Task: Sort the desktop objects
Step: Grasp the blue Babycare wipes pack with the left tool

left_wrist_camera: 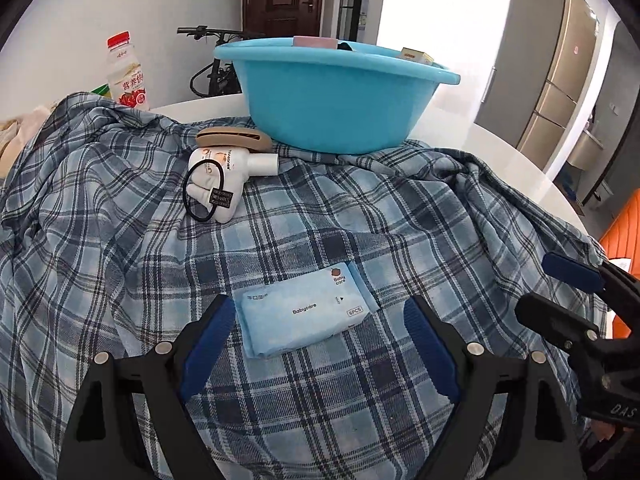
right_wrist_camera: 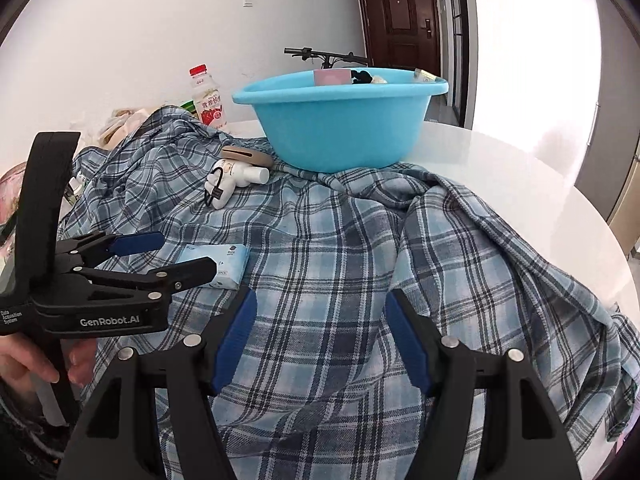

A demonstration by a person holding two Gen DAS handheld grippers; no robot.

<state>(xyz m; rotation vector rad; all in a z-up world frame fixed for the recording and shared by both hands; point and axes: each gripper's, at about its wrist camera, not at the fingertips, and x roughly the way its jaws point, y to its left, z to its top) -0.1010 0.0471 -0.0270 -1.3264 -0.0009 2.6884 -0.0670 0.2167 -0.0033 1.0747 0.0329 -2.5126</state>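
A light blue pack of wipes (left_wrist_camera: 304, 312) lies on a blue plaid cloth (left_wrist_camera: 360, 216). My left gripper (left_wrist_camera: 320, 344) is open, with the pack's near end between its blue pads and neither pad touching it. In the right wrist view the left gripper (right_wrist_camera: 172, 258) reaches in from the left beside the pack (right_wrist_camera: 224, 264). My right gripper (right_wrist_camera: 322, 340) is open just above bare plaid cloth (right_wrist_camera: 328, 248), with nothing between its fingers. It also shows at the right edge of the left wrist view (left_wrist_camera: 560, 296). Behind stands a blue basin (left_wrist_camera: 336, 96) holding small items.
A white bottle ringed by a black hair tie (left_wrist_camera: 218, 176) and a tan clip (left_wrist_camera: 236, 138) lie by the basin's left foot. A red-capped drink bottle (left_wrist_camera: 126, 76) stands at the back left. The white round table (right_wrist_camera: 520, 184) shows bare at the right. A hand (right_wrist_camera: 24, 360) holds the left gripper.
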